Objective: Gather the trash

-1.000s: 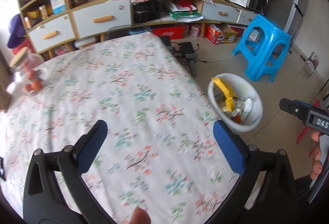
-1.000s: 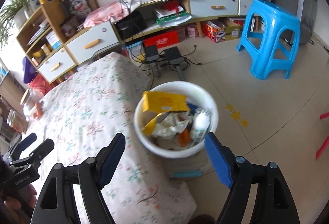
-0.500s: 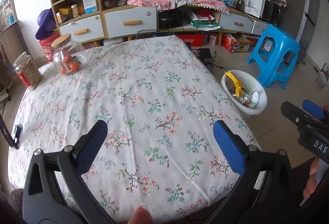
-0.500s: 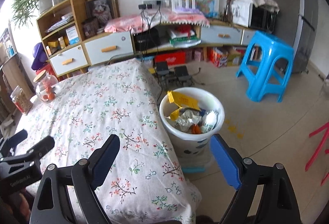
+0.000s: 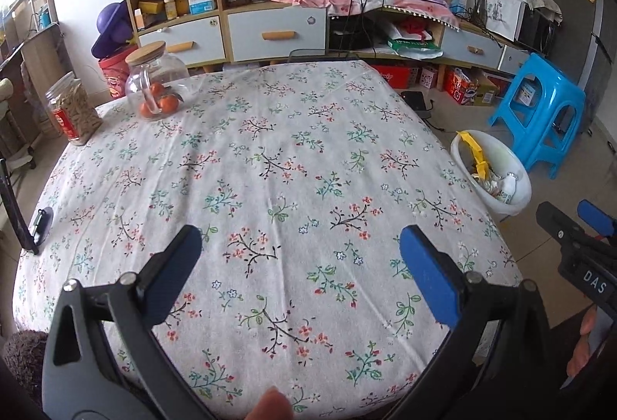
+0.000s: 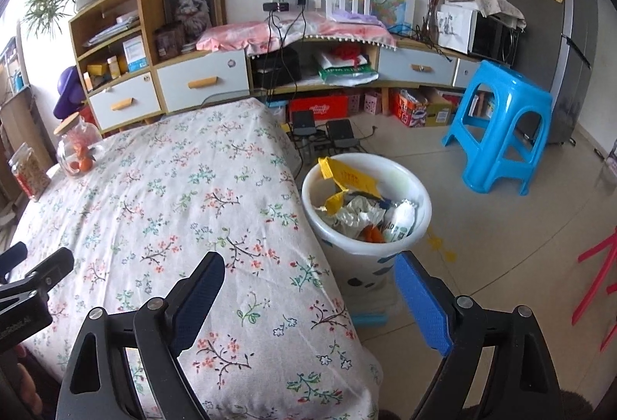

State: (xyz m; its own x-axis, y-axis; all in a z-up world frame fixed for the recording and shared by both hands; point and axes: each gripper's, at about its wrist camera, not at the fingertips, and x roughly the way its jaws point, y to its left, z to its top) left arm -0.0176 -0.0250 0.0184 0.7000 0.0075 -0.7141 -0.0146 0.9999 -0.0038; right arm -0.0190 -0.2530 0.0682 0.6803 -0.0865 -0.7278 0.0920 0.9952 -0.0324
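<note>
A white trash bin (image 6: 418,223) stands on the floor beside the table's right edge, holding a yellow wrapper (image 6: 349,181), crumpled paper and a small bottle; it also shows in the left wrist view (image 5: 518,196). My left gripper (image 5: 299,263) is open and empty over the near part of the floral tablecloth (image 5: 270,165). My right gripper (image 6: 308,289) is open and empty above the table's near right corner, close to the bin. Each gripper shows at the edge of the other's view.
A glass jar of oranges (image 5: 156,86) and a snack jar (image 5: 71,109) stand at the table's far left. A blue stool (image 6: 501,127) stands on the floor past the bin. Drawers and shelves (image 6: 200,80) line the back wall. A black clamp (image 5: 36,223) sits at the table's left edge.
Both grippers have pulled back and up from the bin and table, so more of the room shows. Both stayed open and empty.
</note>
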